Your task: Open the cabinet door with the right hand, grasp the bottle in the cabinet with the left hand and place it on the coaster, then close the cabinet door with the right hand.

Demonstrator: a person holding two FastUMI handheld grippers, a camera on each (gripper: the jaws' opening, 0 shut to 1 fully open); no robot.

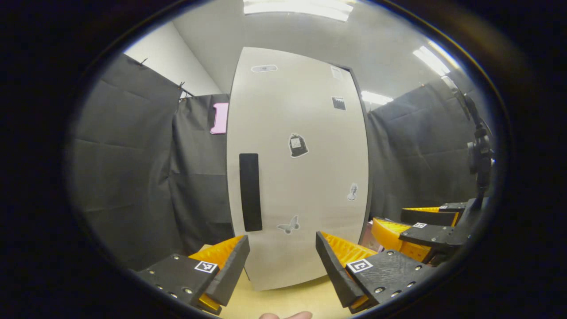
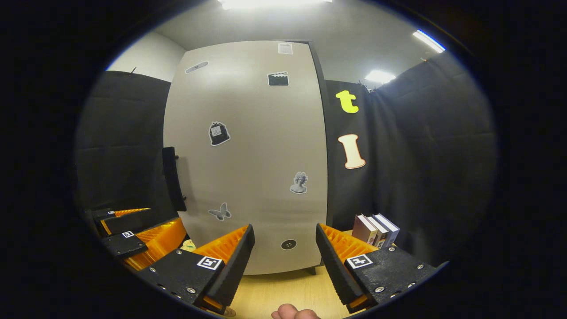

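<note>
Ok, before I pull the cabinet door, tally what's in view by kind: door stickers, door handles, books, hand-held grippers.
Door stickers: 7
Door handle: 1
Books: 3
Hand-held grippers, left and right: 2
Total: 13
</note>
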